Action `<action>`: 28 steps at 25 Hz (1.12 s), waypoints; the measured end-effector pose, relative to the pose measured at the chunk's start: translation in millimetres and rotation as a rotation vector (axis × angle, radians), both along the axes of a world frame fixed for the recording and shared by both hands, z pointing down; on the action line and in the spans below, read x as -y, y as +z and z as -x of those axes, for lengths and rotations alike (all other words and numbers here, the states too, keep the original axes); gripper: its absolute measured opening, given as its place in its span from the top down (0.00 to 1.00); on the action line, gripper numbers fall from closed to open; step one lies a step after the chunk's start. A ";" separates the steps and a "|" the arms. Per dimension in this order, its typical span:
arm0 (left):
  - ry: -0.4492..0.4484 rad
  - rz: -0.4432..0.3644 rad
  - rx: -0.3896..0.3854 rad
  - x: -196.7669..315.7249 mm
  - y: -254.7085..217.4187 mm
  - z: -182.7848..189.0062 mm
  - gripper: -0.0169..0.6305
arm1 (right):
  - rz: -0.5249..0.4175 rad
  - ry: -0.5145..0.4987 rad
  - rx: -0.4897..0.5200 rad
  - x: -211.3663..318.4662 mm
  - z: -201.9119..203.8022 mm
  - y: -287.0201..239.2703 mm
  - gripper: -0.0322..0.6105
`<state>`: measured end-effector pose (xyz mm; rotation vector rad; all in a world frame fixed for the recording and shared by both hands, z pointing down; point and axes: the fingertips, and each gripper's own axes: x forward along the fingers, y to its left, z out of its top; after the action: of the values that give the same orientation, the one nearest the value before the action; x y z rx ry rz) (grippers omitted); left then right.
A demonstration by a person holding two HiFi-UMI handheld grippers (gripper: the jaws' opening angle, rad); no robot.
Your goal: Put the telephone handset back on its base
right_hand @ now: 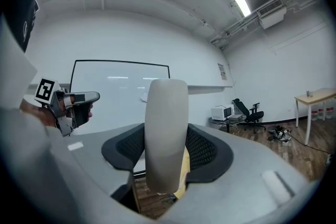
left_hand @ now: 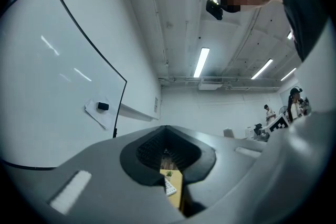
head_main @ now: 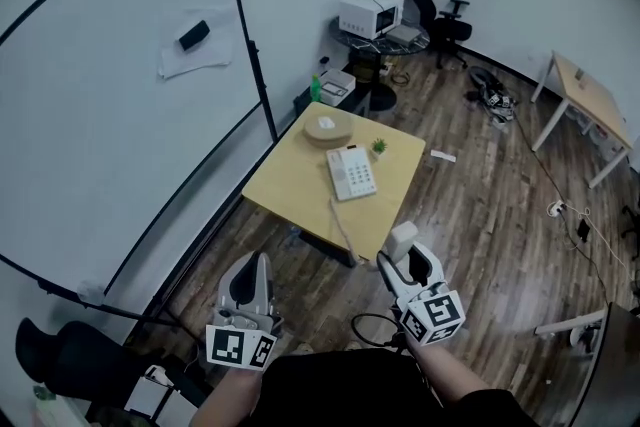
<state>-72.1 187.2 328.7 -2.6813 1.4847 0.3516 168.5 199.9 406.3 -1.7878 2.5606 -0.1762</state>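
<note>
The white telephone base (head_main: 352, 173) lies on the small wooden table (head_main: 290, 180), its handset cradle bare. My right gripper (head_main: 405, 260) is shut on the white handset (head_main: 402, 240), which it holds upright off the table's near corner. In the right gripper view the handset (right_hand: 167, 134) stands between the black pads. A curly cord (head_main: 345, 230) runs from the base over the table edge toward the handset. My left gripper (head_main: 250, 287) hangs shut and empty, level with the right one. Through its narrow jaw gap I glimpse the base (left_hand: 169, 186).
A round wooden piece (head_main: 328, 127) and a tiny potted plant (head_main: 379, 146) share the table. A large whiteboard (head_main: 100, 95) stands to the left. Farther off are a microwave (head_main: 370, 13), an office chair (head_main: 440, 15), a light desk (head_main: 590, 95) and cables on the wooden floor.
</note>
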 end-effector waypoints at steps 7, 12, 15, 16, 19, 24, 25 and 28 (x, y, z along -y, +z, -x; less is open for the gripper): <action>-0.048 -0.013 0.037 11.5 3.7 -8.0 0.97 | -0.019 -0.047 0.008 20.3 -5.6 5.3 0.57; -0.071 -0.008 0.042 37.8 1.7 -2.1 0.97 | -0.008 -0.061 0.008 45.4 -3.4 6.3 0.57; -0.074 -0.006 0.029 64.4 5.8 3.5 0.97 | -0.001 -0.066 0.005 67.7 1.9 8.5 0.58; -0.071 -0.004 0.024 75.0 7.8 5.4 0.97 | 0.000 -0.066 0.000 75.8 4.5 9.1 0.57; -0.053 -0.001 0.006 111.1 11.5 9.7 0.97 | 0.005 -0.054 -0.017 104.0 10.7 9.9 0.57; -0.024 -0.007 -0.017 184.2 9.2 19.2 0.97 | 0.024 -0.033 -0.026 162.9 24.5 9.2 0.58; -0.014 -0.007 -0.021 199.1 8.0 21.0 0.97 | 0.027 -0.026 -0.030 174.3 27.6 7.9 0.58; 0.018 0.002 -0.034 241.6 7.1 26.0 0.97 | 0.039 0.005 -0.040 207.6 34.6 4.2 0.57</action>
<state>-98.0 -54.4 335.7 -2.7050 1.4718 0.3992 133.9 -7.7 410.5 -1.8294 2.5970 -0.1943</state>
